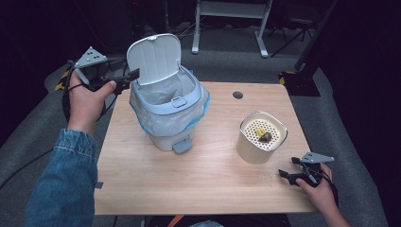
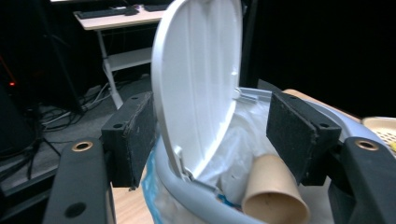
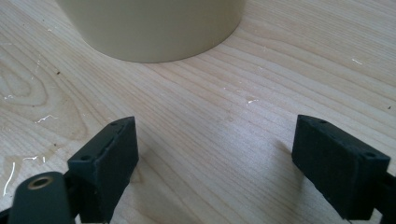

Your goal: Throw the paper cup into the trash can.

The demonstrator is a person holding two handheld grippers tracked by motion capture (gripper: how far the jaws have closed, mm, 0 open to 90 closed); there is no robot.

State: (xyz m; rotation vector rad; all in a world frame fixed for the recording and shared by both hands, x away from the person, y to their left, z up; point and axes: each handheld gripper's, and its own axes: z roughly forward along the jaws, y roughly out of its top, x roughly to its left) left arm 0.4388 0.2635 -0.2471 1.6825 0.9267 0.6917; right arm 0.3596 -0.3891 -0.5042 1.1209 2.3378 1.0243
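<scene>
A white pedal bin point(image 1: 166, 111) lined with a plastic bag stands at the table's back left, its lid point(image 1: 155, 57) swung up. My left gripper point(image 1: 130, 77) hovers at the lid's left edge, raised above the table. In the left gripper view the left gripper point(image 2: 210, 116) is open, with the upright lid point(image 2: 201, 74) between the pads but not pressed. A brown paper cup point(image 2: 273, 193) lies inside the bin. A cream container point(image 1: 261, 137) with a perforated top holds small yellow and dark bits. My right gripper point(image 1: 285, 174) rests open at the front right, the right gripper point(image 3: 215, 154) facing the container's base point(image 3: 154, 28).
The wooden table point(image 1: 203, 179) has a round cable hole point(image 1: 238, 94) at the back. A white desk frame point(image 1: 231, 12) stands on the dark floor behind. The bin's pedal point(image 1: 182, 145) points toward the front edge.
</scene>
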